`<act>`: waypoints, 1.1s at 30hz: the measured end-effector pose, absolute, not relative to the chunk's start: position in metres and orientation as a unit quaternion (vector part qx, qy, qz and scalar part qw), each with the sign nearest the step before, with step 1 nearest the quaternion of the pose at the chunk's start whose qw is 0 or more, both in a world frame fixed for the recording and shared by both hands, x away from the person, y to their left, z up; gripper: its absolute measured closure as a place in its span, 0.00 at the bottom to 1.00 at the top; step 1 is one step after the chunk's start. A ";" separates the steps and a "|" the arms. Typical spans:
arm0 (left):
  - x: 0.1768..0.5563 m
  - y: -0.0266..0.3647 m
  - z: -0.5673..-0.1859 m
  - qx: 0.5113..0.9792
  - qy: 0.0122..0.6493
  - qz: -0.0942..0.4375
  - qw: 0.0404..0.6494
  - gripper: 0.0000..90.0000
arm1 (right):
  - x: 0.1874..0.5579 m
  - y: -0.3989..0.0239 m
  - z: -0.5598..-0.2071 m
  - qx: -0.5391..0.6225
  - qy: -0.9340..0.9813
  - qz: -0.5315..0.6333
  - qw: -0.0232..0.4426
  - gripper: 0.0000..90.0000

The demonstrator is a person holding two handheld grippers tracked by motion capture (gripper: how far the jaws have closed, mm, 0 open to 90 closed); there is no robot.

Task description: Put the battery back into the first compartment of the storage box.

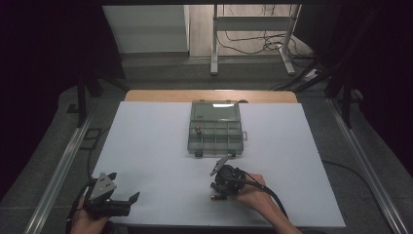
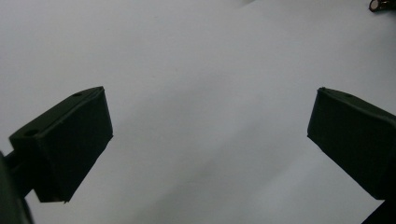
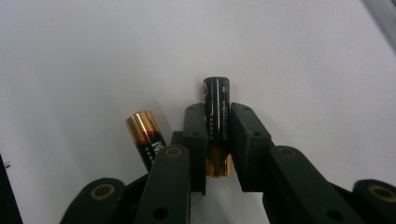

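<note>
Each black hand-held gripper (image 1: 220, 171) trails a cable; brass-ringed screws, apparently, dot the linkages.

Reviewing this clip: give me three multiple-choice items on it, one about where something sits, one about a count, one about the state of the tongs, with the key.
1. Where is the clear organizer box on the white table?
A. Beyond the right tongs, toward the far edge
B. Beside the left tongs at the near edge
C. Off the table, on the floor

2. How many batteries appear in the right gripper view?
A. One
B. Two
C. Four

3. What state are the right tongs in?
A. Wide open over bare table
B. Shut with nothing between them
C. Shut on a battery

Key: 1 A, the high view shows the box at the middle far side. 2 B, the gripped battery plus a loose battery lying to its left. 3 C, both pads press on the black-and-gold battery; the left tongs stand open over bare table.
</note>
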State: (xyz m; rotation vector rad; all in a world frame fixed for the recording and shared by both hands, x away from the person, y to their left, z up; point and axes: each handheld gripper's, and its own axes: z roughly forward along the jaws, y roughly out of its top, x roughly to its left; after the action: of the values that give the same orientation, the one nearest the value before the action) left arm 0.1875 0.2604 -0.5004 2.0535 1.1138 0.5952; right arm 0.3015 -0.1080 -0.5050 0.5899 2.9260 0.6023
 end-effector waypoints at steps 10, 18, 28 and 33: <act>0.188 0.260 -0.500 0.797 0.431 0.231 0.356 0.01 | 0.302 -0.112 -0.497 0.205 0.951 0.222 0.059 0.85; 0.188 0.260 -0.500 0.797 0.431 0.231 0.355 0.01 | 0.309 -0.119 -0.488 0.233 0.940 0.244 0.059 0.85; 0.188 0.260 -0.501 0.797 0.432 0.230 0.354 0.01 | 0.320 -0.124 -0.479 0.250 0.927 0.273 0.056 0.85; 0.188 0.260 -0.501 0.796 0.433 0.230 0.354 0.01 | 0.326 -0.125 -0.474 0.259 0.921 0.286 0.055 0.85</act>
State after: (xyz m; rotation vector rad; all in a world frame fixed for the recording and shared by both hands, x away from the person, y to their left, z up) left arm 0.1881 0.2600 -0.5006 2.0586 1.1191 0.5946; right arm 0.3264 -0.1255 -0.4744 0.7856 2.7956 0.8672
